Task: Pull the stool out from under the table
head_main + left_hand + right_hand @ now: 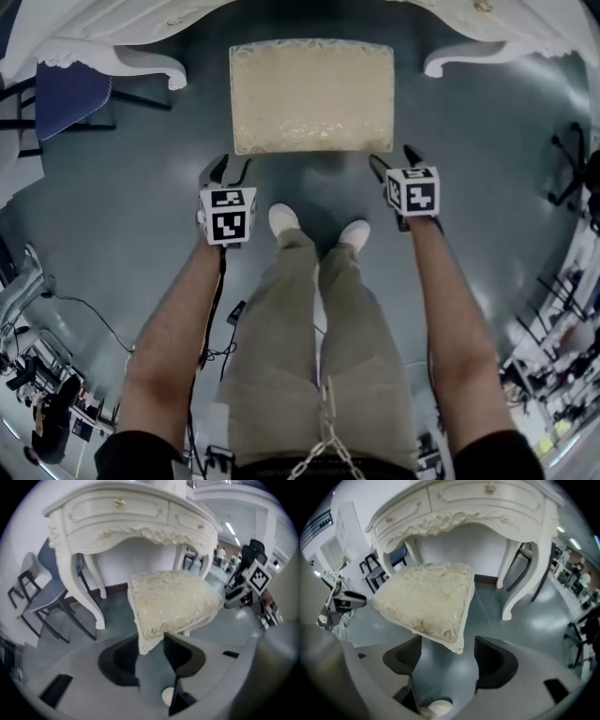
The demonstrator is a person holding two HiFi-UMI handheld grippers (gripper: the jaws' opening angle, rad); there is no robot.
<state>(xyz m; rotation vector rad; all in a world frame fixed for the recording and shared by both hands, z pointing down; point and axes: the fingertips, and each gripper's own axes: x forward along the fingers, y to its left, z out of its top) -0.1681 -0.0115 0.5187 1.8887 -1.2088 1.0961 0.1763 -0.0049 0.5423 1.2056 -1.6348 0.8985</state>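
The stool, with a cream embroidered cushion, stands on the grey floor just in front of the white ornate table. My left gripper is at the cushion's near left corner. In the left gripper view that corner of the stool fills the gap between the jaws of my left gripper, and both pads touch it. My right gripper is at the near right corner. In the right gripper view the corner of the stool pokes between the jaws of my right gripper, with floor showing beside it.
The table's curved legs flank the stool on both sides. Dark chairs stand to the left. The person's white shoes are right behind the stool. Cables and equipment line the floor's edges.
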